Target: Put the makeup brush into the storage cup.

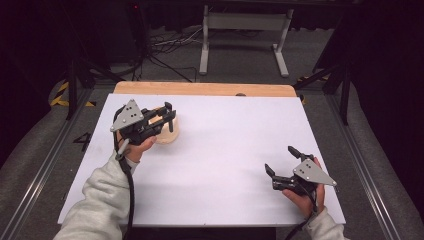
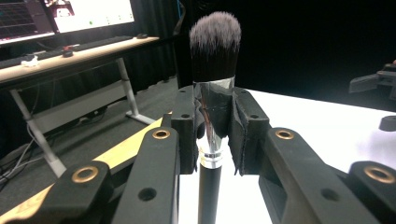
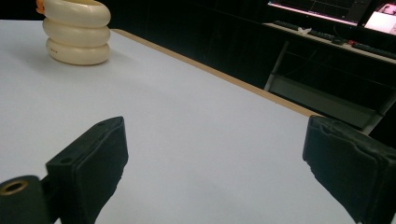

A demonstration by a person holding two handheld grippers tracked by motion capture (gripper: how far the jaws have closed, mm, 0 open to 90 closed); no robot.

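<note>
Step in hand: judged from the pose, standing the makeup brush (image 2: 214, 93) into the cream ringed holder (image 1: 167, 131), or lifting it clear of it; I cannot tell which.
Left gripper (image 1: 167, 116): clamped on the brush, pads pressed on the silver ferrule, bristles up, black handle hanging down between the jaws.
Brush position: upright in the grip, over the holder at about ten o'clock on the white table (image 1: 225, 165); whether its tip is inside the holder is hidden in the high view.
Holder: a squat stack of three rounded rings (image 3: 77, 32), standing free, near the far wooden edge (image 1: 205, 89).
Right gripper (image 1: 280, 165): jaws apart and empty, resting low at about four o'clock, well apart from the holder.
Good technique: keep the brush plumb, so the handle meets the opening and not the rim.
Pace: move straight along the brush's own line, slowly; a sideways drag would likely tip the light holder.
Grip: the ferrule is smooth metal, so hold firm pressure until the handle is seated.
Spare hand: the right gripper could steady the holder's wall from the three o'clock side if it shifts.
Risk: releasing early lets the brush lean and topple.
</note>
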